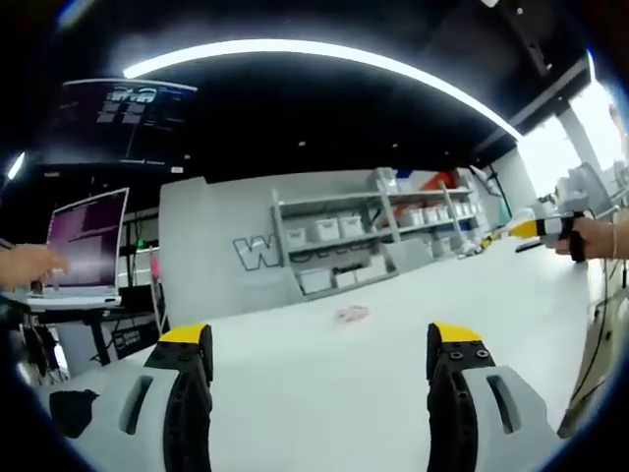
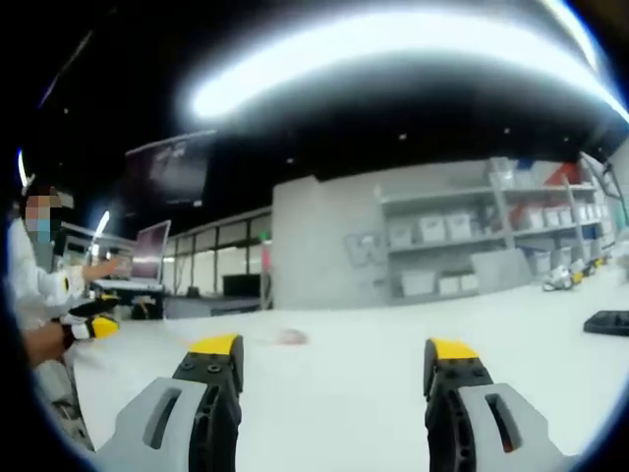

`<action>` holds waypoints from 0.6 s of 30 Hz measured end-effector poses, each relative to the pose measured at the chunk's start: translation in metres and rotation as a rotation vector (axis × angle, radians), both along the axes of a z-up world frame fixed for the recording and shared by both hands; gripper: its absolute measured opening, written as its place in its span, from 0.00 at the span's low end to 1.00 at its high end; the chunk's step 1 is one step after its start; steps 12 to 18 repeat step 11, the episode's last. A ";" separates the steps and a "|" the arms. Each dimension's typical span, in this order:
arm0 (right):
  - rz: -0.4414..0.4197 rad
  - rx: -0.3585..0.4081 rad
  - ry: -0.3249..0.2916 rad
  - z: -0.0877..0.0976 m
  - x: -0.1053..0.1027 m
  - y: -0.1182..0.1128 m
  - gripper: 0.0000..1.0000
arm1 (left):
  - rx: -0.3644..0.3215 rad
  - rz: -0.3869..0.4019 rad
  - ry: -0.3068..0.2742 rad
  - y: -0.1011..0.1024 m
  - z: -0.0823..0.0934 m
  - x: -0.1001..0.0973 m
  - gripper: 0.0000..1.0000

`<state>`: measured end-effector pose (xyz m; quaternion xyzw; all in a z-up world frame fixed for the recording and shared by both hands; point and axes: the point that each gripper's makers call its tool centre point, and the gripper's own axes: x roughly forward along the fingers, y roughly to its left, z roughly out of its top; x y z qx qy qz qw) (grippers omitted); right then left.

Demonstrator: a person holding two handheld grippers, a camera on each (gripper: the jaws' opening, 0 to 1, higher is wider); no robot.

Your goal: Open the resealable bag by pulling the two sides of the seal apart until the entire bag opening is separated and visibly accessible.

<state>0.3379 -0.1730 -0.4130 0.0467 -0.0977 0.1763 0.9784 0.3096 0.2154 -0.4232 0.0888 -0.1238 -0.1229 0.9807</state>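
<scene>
Bag (image 1: 352, 314) lies small and flat far out on the white desk (image 1: 324, 383), well apart from both claws, with bare surface all round it. Left claw (image 1: 320, 352) is spread wide, holding nothing; right claw (image 2: 324, 364) likewise, the bag (image 2: 291, 337) ahead of its left jaw. Shelves (image 1: 344, 246) stand beyond the desk's far edge.

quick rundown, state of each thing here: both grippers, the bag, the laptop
left gripper: open, jaws wide apart, holding nothing
right gripper: open, jaws wide apart, holding nothing
bag: lying flat on the white table, untouched; seal too small to tell
laptop: lid up, screen lit
</scene>
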 end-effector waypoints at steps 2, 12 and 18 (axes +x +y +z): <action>-0.001 -0.007 -0.001 -0.001 0.000 0.000 0.75 | 0.002 -0.002 0.005 -0.001 -0.001 0.001 0.88; -0.008 -0.011 0.007 -0.004 0.000 -0.001 0.75 | 0.004 -0.009 0.033 -0.005 -0.007 0.004 0.88; -0.008 -0.011 0.007 -0.004 0.000 -0.001 0.75 | 0.004 -0.009 0.033 -0.005 -0.007 0.004 0.88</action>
